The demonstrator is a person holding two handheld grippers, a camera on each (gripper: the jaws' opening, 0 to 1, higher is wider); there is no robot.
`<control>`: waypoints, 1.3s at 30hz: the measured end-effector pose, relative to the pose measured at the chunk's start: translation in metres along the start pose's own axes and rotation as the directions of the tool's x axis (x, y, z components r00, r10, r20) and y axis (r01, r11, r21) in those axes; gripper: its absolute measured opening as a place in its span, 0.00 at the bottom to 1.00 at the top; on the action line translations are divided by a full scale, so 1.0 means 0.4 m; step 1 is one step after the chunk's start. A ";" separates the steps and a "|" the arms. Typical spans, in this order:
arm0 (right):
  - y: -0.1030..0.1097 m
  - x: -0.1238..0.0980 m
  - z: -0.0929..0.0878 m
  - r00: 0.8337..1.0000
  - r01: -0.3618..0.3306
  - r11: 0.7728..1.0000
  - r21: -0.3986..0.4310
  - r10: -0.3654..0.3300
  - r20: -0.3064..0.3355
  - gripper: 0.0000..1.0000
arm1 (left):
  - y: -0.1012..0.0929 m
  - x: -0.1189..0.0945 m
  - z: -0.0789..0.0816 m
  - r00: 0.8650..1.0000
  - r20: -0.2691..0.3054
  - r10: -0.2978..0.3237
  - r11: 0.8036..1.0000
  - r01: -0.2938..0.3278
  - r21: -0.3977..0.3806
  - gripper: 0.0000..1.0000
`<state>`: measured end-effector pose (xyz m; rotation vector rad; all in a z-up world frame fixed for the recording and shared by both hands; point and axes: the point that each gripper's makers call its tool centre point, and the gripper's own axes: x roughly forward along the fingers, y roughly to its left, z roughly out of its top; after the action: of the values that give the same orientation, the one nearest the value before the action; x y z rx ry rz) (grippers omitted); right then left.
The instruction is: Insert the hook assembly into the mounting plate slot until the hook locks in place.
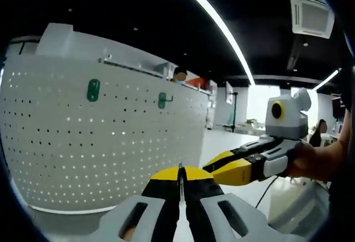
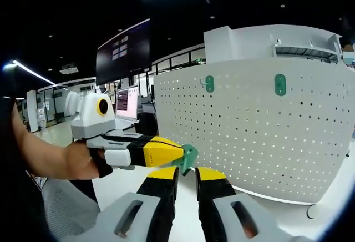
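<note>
Two green hooks (image 2: 208, 83) (image 2: 280, 84) already sit high on the white pegboard (image 2: 255, 125); a third hook (image 2: 188, 157) is not yet mounted. Left gripper (image 2: 178, 157) is clamped on that hook, held near the board's lower left, apart from it. Right gripper (image 2: 186, 180) jaws parted, empty; judged early-to-mid: approach, insertion and locking remain
</note>
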<state>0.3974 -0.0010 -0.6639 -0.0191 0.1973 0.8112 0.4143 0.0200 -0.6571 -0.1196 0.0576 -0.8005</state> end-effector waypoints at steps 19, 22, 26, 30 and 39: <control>-0.019 0.003 0.044 0.997 0.018 0.996 0.089 -0.024 0.076 0.05 | -0.023 0.014 0.034 0.997 0.075 0.019 0.998 -0.014 -0.058 0.01; -0.018 0.005 0.043 0.997 0.021 0.996 0.083 -0.027 0.075 0.05 | -0.026 0.015 0.035 0.997 0.078 0.018 0.998 -0.013 -0.063 0.01; -0.016 0.005 0.044 0.997 0.022 0.996 0.085 -0.028 0.076 0.05 | -0.031 0.015 0.038 0.996 0.083 0.012 0.998 -0.007 -0.065 0.01; -0.016 0.006 0.044 0.997 0.022 0.996 0.083 -0.029 0.078 0.04 | -0.034 0.015 0.042 0.996 0.087 0.010 0.998 -0.005 -0.066 0.01; -0.021 0.006 0.046 0.996 0.026 0.996 0.091 -0.034 0.086 0.03 | -0.038 0.016 0.042 0.996 0.088 0.003 0.997 0.003 -0.075 0.01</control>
<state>0.4081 -0.0032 -0.6468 0.0979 0.1501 0.7712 0.4098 0.0063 -0.6386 -0.2262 0.0048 -0.7924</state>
